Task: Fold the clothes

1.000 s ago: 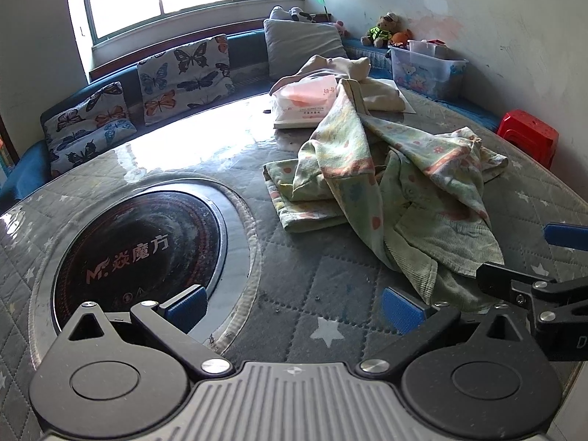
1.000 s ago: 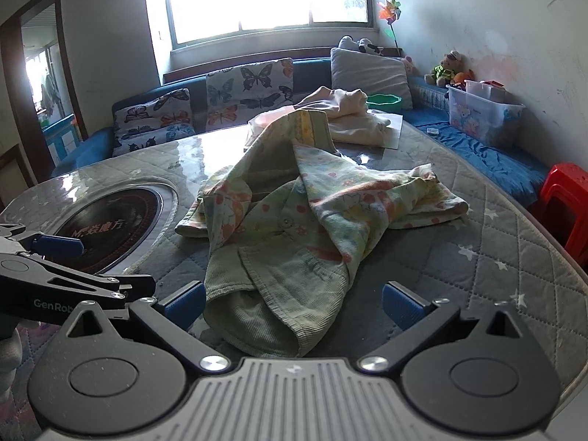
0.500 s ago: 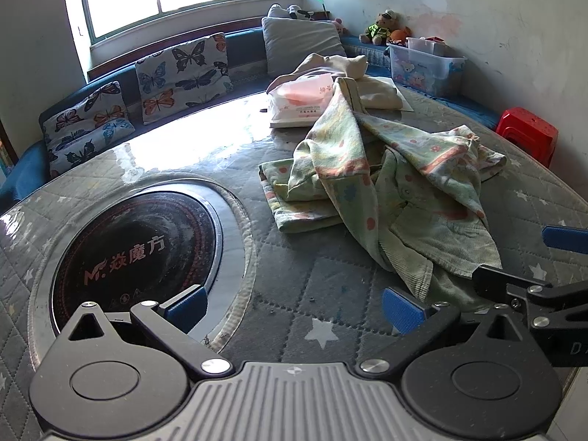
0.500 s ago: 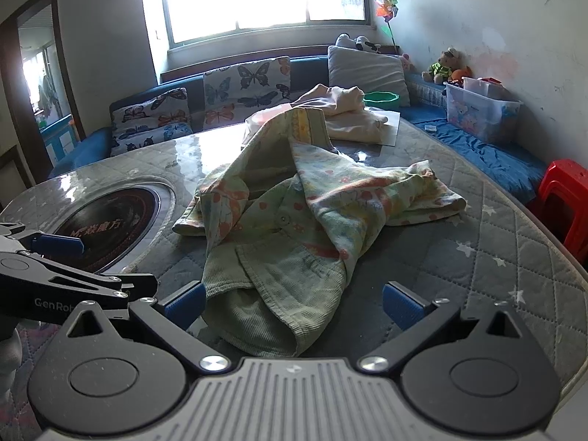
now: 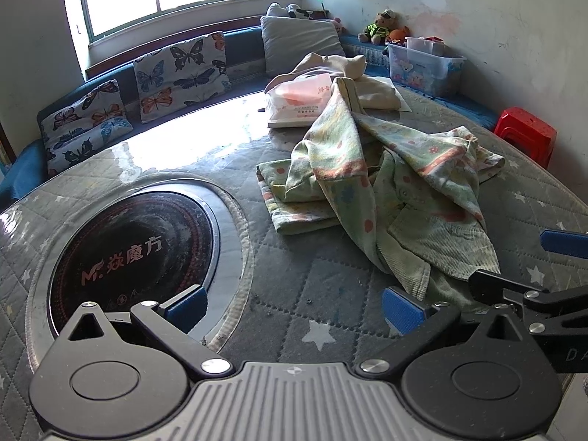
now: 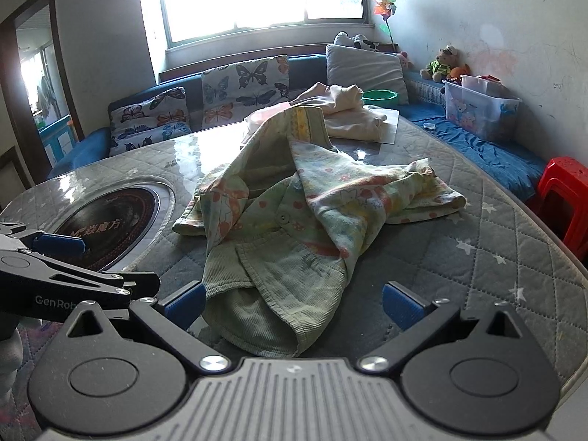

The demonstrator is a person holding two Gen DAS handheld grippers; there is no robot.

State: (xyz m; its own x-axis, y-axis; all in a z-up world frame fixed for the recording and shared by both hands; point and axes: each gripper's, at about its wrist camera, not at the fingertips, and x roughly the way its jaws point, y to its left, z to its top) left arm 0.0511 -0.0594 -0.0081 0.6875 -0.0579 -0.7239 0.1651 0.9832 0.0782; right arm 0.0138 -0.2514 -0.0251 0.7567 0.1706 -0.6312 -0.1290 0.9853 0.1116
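Observation:
A crumpled pale-green floral garment [image 5: 389, 191] [image 6: 294, 213] lies in a heap on the quilted round table [image 5: 312, 275]. Under its left side rests a folded piece of the same print [image 5: 294, 209]. My left gripper [image 5: 294, 307] is open over bare quilt, left of the garment's near hem. My right gripper [image 6: 292, 303] is open, its blue pads either side of the near ribbed hem [image 6: 264, 323] without touching it. Each gripper shows at the edge of the other's view.
A black round cooktop [image 5: 132, 253] is set into the table on the left. At the far side lie a cream garment [image 6: 349, 117] and a plastic packet [image 5: 301, 101]. A red stool [image 6: 566, 198] stands right; a cushioned bench and a storage box [image 6: 481, 114] beyond.
Both grippers have drifted slightly back from the garment, staying open. The clothes have not moved.

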